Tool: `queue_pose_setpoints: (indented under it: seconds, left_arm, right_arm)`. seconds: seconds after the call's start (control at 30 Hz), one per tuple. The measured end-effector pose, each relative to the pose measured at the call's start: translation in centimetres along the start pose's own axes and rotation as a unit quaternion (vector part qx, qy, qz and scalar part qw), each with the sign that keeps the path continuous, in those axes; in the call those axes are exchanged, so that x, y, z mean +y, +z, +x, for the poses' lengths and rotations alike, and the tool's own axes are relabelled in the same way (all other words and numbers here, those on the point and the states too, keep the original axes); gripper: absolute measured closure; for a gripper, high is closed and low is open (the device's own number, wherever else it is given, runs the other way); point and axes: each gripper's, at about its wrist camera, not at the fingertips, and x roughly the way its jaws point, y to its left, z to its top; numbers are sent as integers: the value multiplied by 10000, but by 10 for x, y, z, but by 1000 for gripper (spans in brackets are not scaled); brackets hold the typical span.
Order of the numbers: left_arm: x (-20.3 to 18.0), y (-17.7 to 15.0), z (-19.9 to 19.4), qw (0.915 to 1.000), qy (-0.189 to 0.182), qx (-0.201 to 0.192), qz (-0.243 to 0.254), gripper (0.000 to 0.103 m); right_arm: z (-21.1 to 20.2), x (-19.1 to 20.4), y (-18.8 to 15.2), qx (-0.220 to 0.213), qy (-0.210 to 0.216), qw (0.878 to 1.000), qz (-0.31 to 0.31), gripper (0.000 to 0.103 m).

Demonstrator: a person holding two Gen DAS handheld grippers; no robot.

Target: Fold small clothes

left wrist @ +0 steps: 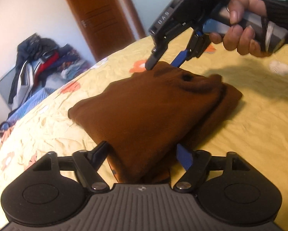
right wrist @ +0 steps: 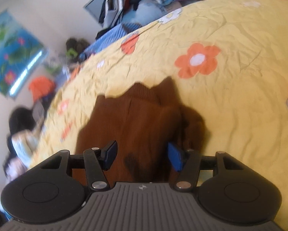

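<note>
Both hand-held grippers, left (left wrist: pixel 144 150) and right (right wrist: pixel 142 154), loose, open around folded brown sweater (left wrist: pixel 149 107) mid-bed (left wrist: pixel 240 134); could snag, unfold

Brown garment (right wrist: pixel 136 127) on yellow flowered bedspread (right wrist: pixel 230 100), right gripper (right wrist: pixel 142 156) fingers (right wrist: pixel 110 154) apart over its near edge

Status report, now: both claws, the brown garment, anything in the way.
Left claw open astride near edge of brown garment. Right claw open over far edge, tips at the cloth. Garment folded on yellow bedspread. Nothing in the way.
</note>
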Motion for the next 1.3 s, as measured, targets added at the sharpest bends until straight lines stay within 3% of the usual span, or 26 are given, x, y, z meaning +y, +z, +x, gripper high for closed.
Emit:
queue_pose_setpoints:
  seconds: [0.03, 0.07, 0.1, 0.2, 0.3, 0.37, 0.4, 0.43, 0.47, 0.5, 0.53, 0.57, 0.6, 0.63, 0.67, 0.77, 0.8, 0.83, 0.87, 0.9, 0.97, 1.13, 1.2, 1.23, 1.27, 1.3]
  left_arm:
    - [5, 3, 2, 9999, -30, -5, -143, 43]
    - [8, 5, 3, 9996, -77, -11, -258, 52]
    - [10, 6, 3, 9994, -119, -7, -337, 68]
    - [17, 3, 3, 9986, -114, 82, -505, 82]
    - [21, -6, 1, 9969, -233, 190, -731, 82]
    - [18, -7, 0, 9966, -243, 225, -760, 82]
    - [17, -7, -2, 9968, -213, 219, -734, 80]
    - [18, -6, -6, 9966, -252, 204, -760, 80]
    - [21, -6, -10, 9955, -343, 234, -857, 74]
    - [28, -7, -17, 9930, -483, 254, -1046, 71]
    - [36, -10, -26, 9892, -676, 196, -1286, 68]
    - [46, -14, -35, 9832, -906, 102, -1582, 53]
    - [59, -21, -43, 9730, -1151, 4, -2000, 26]
    - [71, -28, -46, 9598, -1319, -74, -2477, 15]
    - [84, -35, -46, 9423, -1471, -144, -3002, 11]
    - [107, -51, -16, 8728, -1998, 181, -4450, 12]
    - [108, -54, -2, 8558, -2101, 373, -4712, 15]
    - [105, -56, 11, 8490, -2110, 575, -4809, 22]
    - [102, -53, 18, 8512, -2018, 665, -4799, 51]
    - [98, -48, 19, 8603, -1877, 781, -4675, 66]
    - [97, -40, 15, 8693, -1733, 977, -4525, 82]
    - [97, -49, 0, 8852, -1637, 1139, -4203, 85]
    - [96, -53, 6, 8869, -1586, 1083, -4202, 79]
    - [96, -50, 5, 8884, -1586, 1088, -4168, 76]
    - [95, -47, 0, 8927, -1604, 1076, -4072, 71]
    - [94, -44, -6, 9008, -1546, 1025, -3926, 69]
  right_arm:
    - [5, -2, 4, -14, 53, 9999, 88, 55]
    - [9, -4, 6, -7, 43, 9999, 120, 70]
    - [15, -4, 8, 37, -38, 9999, 96, 82]
    - [7, 2, 4, -109, 101, 9997, -215, 84]
    - [-15, -9, -5, -370, 55, 9987, -336, 85]
    - [-3, -37, -14, -106, -226, 9997, -39, 86]
    - [-6, -43, -18, -249, -33, 9997, 23, 85]
    - [-9, -44, -18, -293, 64, 9995, 138, 81]
    - [-13, -43, -18, -337, 127, 9990, 267, 70]
    - [-20, -40, -18, -413, 120, 9984, 359, 52]
    - [-30, -37, -19, -530, 123, 9980, 327, 42]
    - [-41, -33, -21, -658, 122, 9975, 222, 27]
    - [-52, -31, -25, -719, 151, 9972, 147, 22]
    - [-60, -32, -29, -628, 265, 9976, 133, 23]
    - [-62, -34, -34, -386, 418, 9983, 135, 23]
    - [-52, -35, -52, 232, 552, 9981, 142, 26]
    - [-44, -33, -57, 389, 509, 9979, 100, 29]
    - [-35, -31, -62, 502, 405, 9979, 83, 33]
    - [-27, -29, -65, 578, 359, 9977, 70, 49]
    - [-22, -27, -67, 594, 426, 9973, 24, 69]
    - [-17, -20, -67, 698, 331, 9969, -131, 74]
    - [-49, -14, -74, 663, 289, 9948, -718, 85]
    - [-41, -28, -85, 812, 131, 9943, -683, 84]
    - [-41, -31, -89, 705, 298, 9951, -632, 83]
    - [-44, -33, -89, 679, 321, 9955, -571, 75]
    - [-47, -31, -86, 696, 300, 9957, -530, 58]
